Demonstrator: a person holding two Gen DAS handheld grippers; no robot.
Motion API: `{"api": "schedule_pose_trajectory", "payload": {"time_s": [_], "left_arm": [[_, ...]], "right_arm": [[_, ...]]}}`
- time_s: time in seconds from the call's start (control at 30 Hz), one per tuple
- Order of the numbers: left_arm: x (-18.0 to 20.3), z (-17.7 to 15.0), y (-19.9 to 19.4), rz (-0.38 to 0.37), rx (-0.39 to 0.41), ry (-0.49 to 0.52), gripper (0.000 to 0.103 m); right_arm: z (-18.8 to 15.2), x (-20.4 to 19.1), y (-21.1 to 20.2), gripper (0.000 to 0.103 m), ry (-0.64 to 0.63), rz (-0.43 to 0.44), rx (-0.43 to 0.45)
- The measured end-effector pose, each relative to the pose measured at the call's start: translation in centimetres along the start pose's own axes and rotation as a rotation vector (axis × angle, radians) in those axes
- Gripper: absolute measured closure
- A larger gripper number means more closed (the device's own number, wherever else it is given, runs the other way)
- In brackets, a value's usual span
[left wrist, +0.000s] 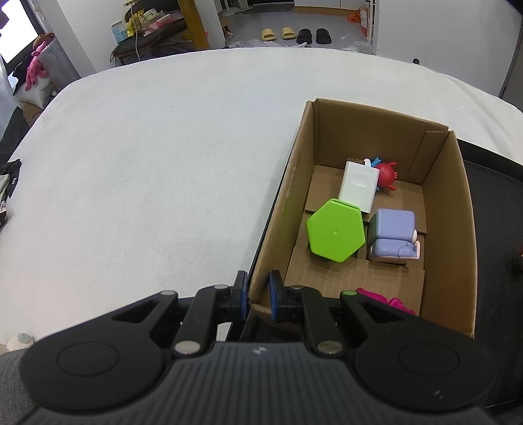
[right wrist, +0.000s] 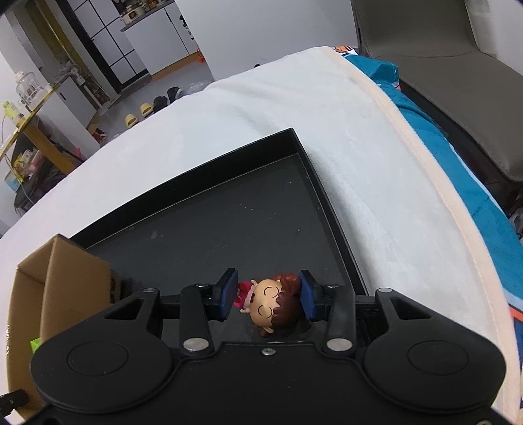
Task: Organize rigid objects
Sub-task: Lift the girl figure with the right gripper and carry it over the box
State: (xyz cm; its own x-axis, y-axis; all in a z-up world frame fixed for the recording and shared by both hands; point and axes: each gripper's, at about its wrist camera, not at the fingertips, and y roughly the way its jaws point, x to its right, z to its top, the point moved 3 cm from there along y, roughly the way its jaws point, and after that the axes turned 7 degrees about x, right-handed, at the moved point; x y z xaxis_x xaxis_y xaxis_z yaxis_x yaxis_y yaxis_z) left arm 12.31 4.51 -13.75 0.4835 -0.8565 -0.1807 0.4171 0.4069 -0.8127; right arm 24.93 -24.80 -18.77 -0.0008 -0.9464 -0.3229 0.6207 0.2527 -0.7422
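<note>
Left wrist view: a white fleece blanket (left wrist: 157, 157) is covering the surface, lying flat and bare across the whole left side. Beyond its far edge the room is showing a grey floor with 4 slippers (left wrist: 295, 33) in a row, a cluttered side table (left wrist: 153, 32) and a bright screen (left wrist: 14, 31) at far left. The left tongs (left wrist: 258, 296) are sitting clamped on the near left wall of the cardboard box (left wrist: 281, 209), which is standing in the black tray (left wrist: 490, 209). Inside the box, a green hexagonal block (left wrist: 336, 230), a white charger (left wrist: 358, 186), a red figure (left wrist: 387, 175) and a lilac toy (left wrist: 394, 233) are lying on the bottom; a pink piece (left wrist: 385, 299) is showing near the front wall.

Right wrist view: the tray's bare floor is filling the centre, blanket around it, a teal cloth (right wrist: 434, 130) and grey chair (right wrist: 457, 59) at right. The right tongs (right wrist: 268, 296) are gripping a small doll figurine (right wrist: 269, 304) lying on the tray floor, pads pressing on both ends.
</note>
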Motion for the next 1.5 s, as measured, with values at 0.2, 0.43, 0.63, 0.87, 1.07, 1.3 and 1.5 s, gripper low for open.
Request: {"api": "schedule_pose_trajectory", "payload": {"time_s": [0.2, 0.43, 0.63, 0.87, 1.07, 1.3, 1.5], "left_arm": [[-0.3, -0.1, -0.1, -0.01, 0.009, -0.009, 0.091], [-0.7, -0.1, -0.2, -0.031, 0.015, -0.028, 0.091], [-1.1, -0.2, -0.1, -0.058, 0.02, -0.054, 0.091], [-1.5, -0.2, -0.1, -0.09, 0.024, -0.074, 0.091], [-2.0, -0.3, 0.1, -0.119, 0.024, -0.094, 0.091], [-2.7, -0.4, 0.2, -0.159, 0.022, -0.127, 0.091], [-3.4, -0.5, 0.5, -0.194, 0.018, -0.158, 0.092]], "right_arm": [[0.1, -0.4, -1.0, 0.063, -0.01, 0.003, 0.004], [0.0, -1.4, -2.2, 0.063, -0.037, -0.025, 0.007], [0.0, -2.2, -3.2, 0.063, -0.054, -0.046, 0.01], [0.2, -3.3, -4.2, 0.063, -0.077, -0.057, 0.024], [0.2, -5.3, -5.0, 0.063, -0.107, -0.047, 0.029], [0.8, -7.8, -5.9, 0.063, -0.126, -0.019, 0.04], [1.2, -10.4, -6.3, 0.063, -0.154, 0.004, 0.044]]}}
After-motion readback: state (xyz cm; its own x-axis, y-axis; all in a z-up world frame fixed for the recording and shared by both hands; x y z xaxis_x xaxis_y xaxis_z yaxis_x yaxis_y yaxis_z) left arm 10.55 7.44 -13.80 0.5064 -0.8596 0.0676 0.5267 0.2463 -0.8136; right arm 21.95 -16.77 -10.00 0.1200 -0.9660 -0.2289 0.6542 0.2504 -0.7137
